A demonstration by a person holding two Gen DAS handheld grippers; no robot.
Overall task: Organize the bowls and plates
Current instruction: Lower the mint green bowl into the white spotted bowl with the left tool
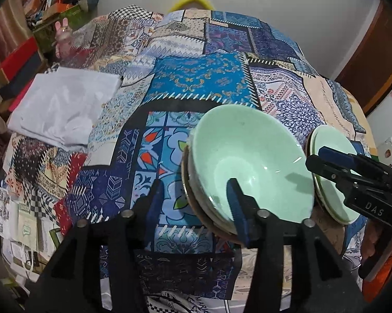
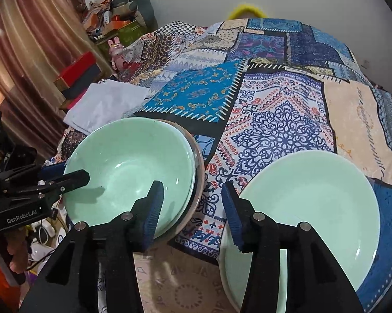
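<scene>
Left gripper [image 1: 196, 203] parted astride bowl stack [image 1: 250, 161] rim; right gripper [image 2: 192, 208] parted, plates [image 2: 313, 195] rim-side.

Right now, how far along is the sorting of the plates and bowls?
Mostly done, it seems. The bowls sit nested in one stack, the plates in another beside it on the cloth. Nothing is in hand: the left tool straddles the bowls' rim with its jaws apart, and the right tool stands open between the stacks. No loose dishes show, so only pulling both tools away looks left.
</scene>
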